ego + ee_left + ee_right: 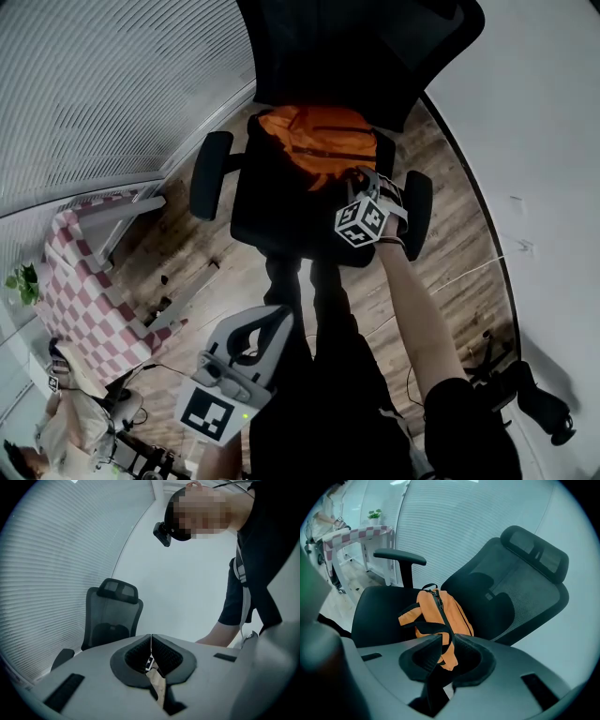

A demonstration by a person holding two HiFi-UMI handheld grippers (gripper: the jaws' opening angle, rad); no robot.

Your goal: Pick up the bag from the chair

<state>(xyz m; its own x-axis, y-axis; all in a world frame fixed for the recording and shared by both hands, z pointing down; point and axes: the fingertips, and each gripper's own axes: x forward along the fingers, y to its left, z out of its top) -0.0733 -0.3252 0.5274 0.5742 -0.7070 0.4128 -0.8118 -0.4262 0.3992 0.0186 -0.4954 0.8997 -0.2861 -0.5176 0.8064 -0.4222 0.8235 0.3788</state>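
An orange bag point(314, 141) with black straps lies on the seat of a black office chair point(272, 202). My right gripper point(361, 180) hangs over the bag's near end. In the right gripper view the bag point(443, 613) leans toward the mesh backrest point(525, 592). Its black strap point(426, 626) loops up and passes between my right gripper's point(447, 636) jaws, which stand a little apart around it. My left gripper point(275, 321) is held low in front of the chair, away from the bag. In its own view the left gripper point(151, 637) is shut on nothing.
The chair's armrests point(211, 173) point(417, 211) flank the seat. A checkered table point(89, 291) and a small plant point(23, 281) stand at the left before window blinds point(112, 84). Another person point(56, 422) is at the lower left. A white wall point(544, 141) runs along the right.
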